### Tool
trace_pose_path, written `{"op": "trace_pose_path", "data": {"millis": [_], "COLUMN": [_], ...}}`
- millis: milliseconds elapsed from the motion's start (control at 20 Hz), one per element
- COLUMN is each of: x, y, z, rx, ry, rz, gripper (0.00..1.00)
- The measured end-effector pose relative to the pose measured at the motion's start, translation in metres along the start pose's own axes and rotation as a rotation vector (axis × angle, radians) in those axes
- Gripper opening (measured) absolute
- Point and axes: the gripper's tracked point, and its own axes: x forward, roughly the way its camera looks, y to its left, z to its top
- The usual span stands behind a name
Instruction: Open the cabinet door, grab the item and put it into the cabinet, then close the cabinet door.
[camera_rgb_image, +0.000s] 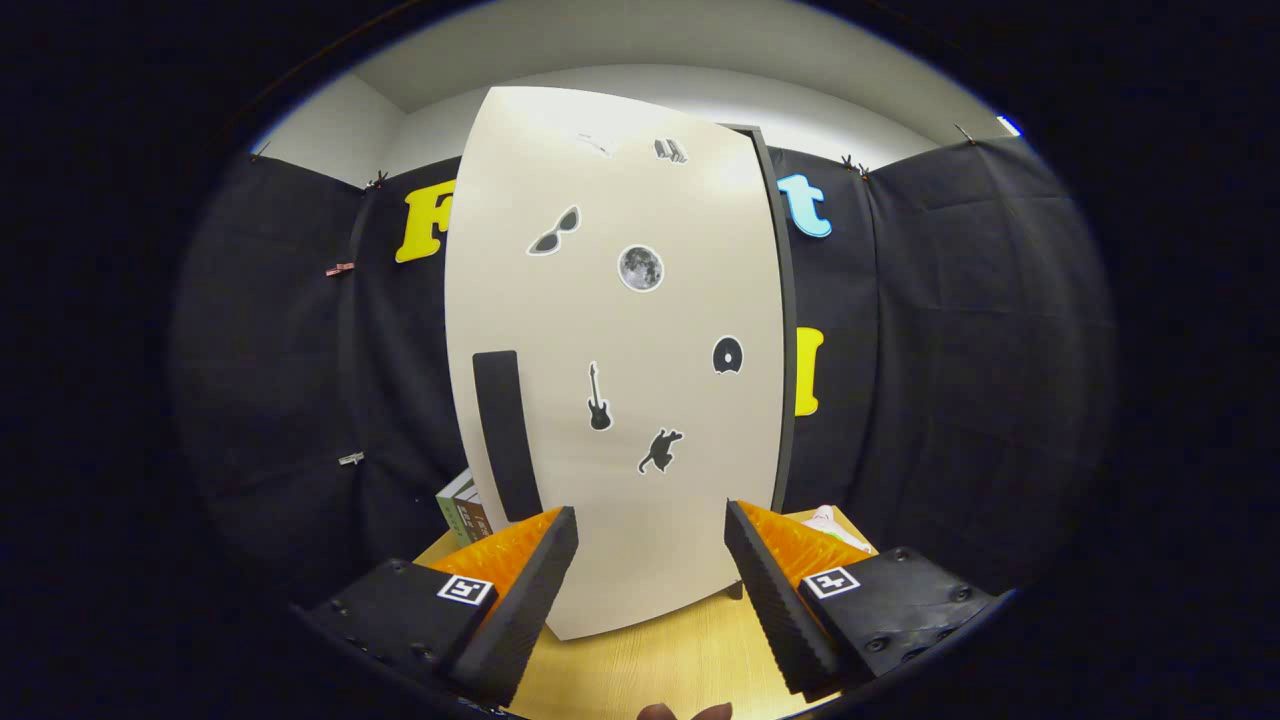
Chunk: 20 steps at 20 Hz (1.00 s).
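Observation:
A tall cream cabinet stands on the wooden table just ahead of my fingers. Its door is shut and carries several small dark stickers. A long black vertical handle sits on the door's left side, a little above my left finger. My gripper is open, with nothing between the fingers, and the door's lower part shows in the gap. A pale item lies on the table right of the cabinet, partly hidden behind my right finger.
Some upright books stand on the table left of the cabinet, behind my left finger. Black cloth walls close in the booth on both sides and behind. A fingertip shows below the gripper.

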Motion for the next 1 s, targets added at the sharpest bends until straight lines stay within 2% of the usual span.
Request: {"op": "trace_pose_path", "data": {"millis": [1000], "x": [-0.012], "y": [-0.014], "z": [0.006], "rx": [-0.012], "ry": [-0.017], "rz": [-0.028], "gripper": [0.96]}}
